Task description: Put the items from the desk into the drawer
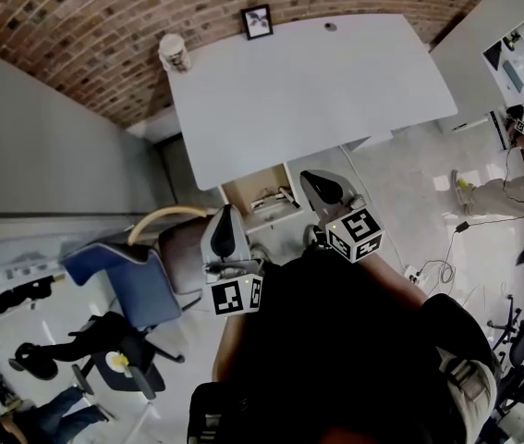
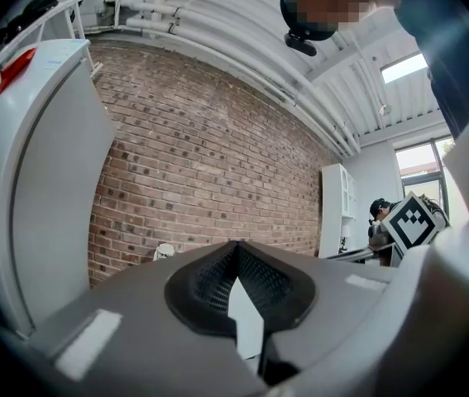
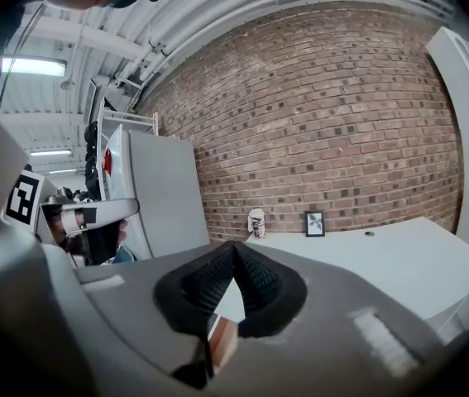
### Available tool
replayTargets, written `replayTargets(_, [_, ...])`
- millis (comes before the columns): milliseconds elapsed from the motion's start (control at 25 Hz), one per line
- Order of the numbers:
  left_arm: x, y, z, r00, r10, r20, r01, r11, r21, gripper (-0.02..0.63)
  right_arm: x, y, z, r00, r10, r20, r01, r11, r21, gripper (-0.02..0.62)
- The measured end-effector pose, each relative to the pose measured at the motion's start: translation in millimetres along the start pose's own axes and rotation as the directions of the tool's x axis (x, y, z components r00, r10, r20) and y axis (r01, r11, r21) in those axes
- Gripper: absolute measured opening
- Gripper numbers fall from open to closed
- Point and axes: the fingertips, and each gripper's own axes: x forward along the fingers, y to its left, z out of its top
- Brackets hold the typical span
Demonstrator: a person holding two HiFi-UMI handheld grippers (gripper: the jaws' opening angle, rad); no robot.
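Probably an office: desk [image 1: 317, 91], chairs [image 1: 123, 289], brick wall [image 1: 86, 26].

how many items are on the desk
2. A cup stands at the far left corner of the desk; a picture frame stands at its far edge by the brick wall. None seems hidden.

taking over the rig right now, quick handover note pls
Left gripper: jaws shut, empty, held near the body, short of the desk.
Right gripper: the same, jaws shut, empty.
Cup and picture frame stand along the desk's far edge.
Drawer is open under the near edge; a few small things lie in it, too small to name.
Left to do: cup and picture frame into the drawer.
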Motion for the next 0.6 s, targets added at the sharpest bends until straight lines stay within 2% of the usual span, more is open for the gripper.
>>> replayTargets(600, [-4.7, -0.8, -3.0, 1.000, 0.004, -0.005, -0.004, 1.000, 0.000, 0.012, -4.0, 0.8, -0.9, 1.000, 0.004, 0.000, -0.004, 1.000, -0.003, 0.002])
